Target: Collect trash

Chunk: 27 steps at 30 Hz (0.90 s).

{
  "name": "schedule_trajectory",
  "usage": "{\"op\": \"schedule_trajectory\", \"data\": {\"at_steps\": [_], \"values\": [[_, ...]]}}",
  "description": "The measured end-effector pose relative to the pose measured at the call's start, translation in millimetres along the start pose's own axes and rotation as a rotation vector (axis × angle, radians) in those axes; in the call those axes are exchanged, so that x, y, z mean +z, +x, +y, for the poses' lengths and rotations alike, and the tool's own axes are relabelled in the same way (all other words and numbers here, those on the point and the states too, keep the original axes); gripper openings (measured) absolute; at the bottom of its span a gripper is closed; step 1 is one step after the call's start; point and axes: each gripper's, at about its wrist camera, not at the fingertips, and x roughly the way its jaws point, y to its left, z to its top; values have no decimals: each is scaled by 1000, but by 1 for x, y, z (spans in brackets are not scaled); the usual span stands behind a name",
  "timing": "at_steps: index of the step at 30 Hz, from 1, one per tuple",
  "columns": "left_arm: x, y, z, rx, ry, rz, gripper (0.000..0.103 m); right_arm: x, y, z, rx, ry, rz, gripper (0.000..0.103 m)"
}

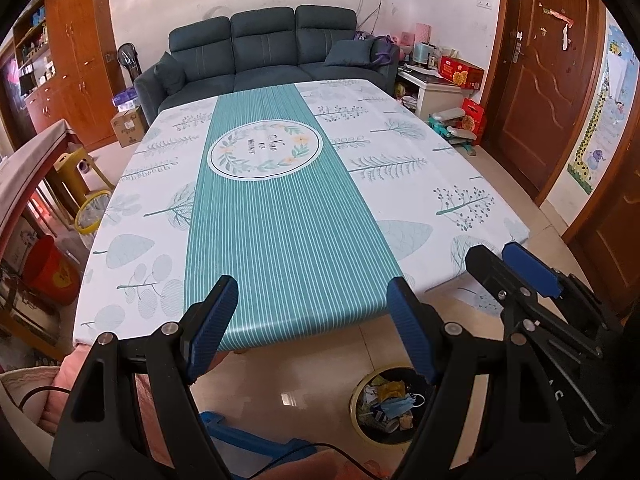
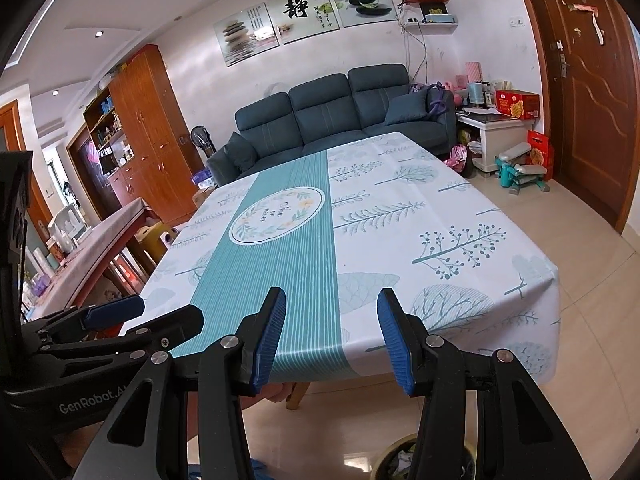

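Note:
A round yellow-rimmed trash bin stands on the floor below the table's near edge, holding several pieces of trash, among them a blue face mask. Its rim also shows in the right wrist view. My left gripper is open and empty, held above the near edge of the table. My right gripper is open and empty, beside the left one and also over the near edge. Each gripper shows in the other's view: the right gripper and the left gripper.
The table wears a white and teal leaf-print cloth. A dark sofa stands behind it. A yellow stool and another yellow bin are at the left. A blue plastic stool sits near my legs. A wooden door is at the right.

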Motion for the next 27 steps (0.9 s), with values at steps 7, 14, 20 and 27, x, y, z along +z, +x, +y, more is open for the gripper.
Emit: {"op": "schedule_trajectory", "data": {"at_steps": [7,14,20,27], "values": [[2,-1,2,8,-3,-8,74,0,2,2,9,-12,1,49],[2,-2,6,17,-19,-8,74,1,4,4,15,-25,4,49],[1,-3,6,17,-19,-10,74,1,4,5,13,-24,4,49],[-1,-3,6,16,-11,-1,74,1,4,5,14,-25,5,49]]}}
